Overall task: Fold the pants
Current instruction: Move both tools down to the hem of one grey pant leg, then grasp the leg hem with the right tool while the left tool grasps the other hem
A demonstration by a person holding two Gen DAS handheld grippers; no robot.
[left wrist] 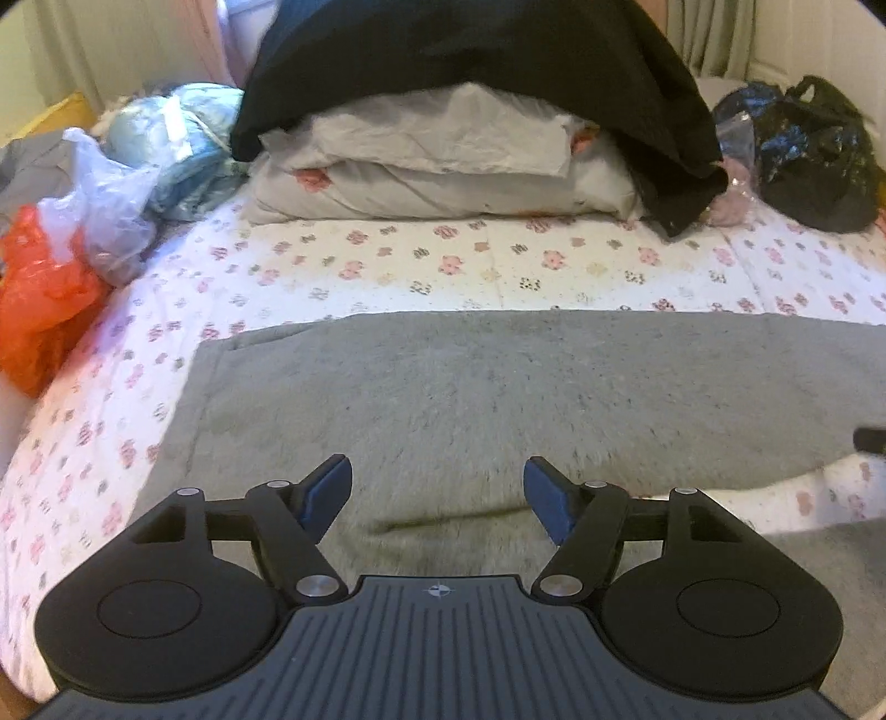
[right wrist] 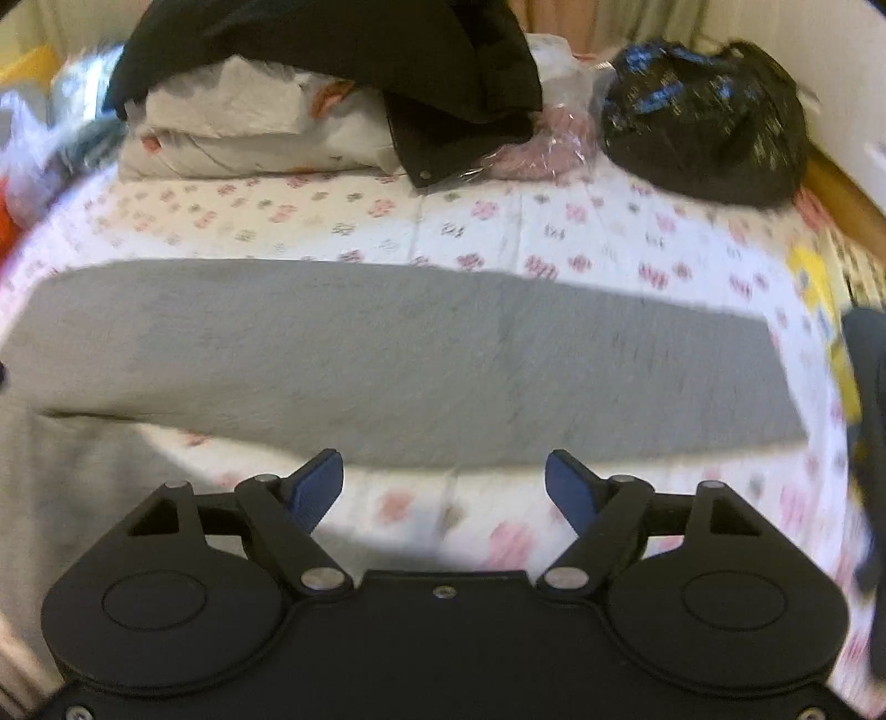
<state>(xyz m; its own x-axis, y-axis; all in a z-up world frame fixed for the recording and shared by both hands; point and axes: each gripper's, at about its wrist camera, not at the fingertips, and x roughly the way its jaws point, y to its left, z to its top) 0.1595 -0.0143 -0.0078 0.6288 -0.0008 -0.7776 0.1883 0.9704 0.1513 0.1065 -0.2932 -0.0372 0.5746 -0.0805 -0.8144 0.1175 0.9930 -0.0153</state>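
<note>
While both grippers, left (left wrist: 437, 493) and right (right wrist: 443, 487), hover open and empty over the grey pants (left wrist: 498, 399), next comes grabbing an edge to fold.

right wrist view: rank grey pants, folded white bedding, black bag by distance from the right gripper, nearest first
From the right gripper:
1. Grey pants, laid flat across the bed just ahead of the fingertips.
2. Folded white bedding, far left, under a black garment.
3. Black bag, far right; depth close to the bedding, so 2 and 3 are hard to split.
</note>
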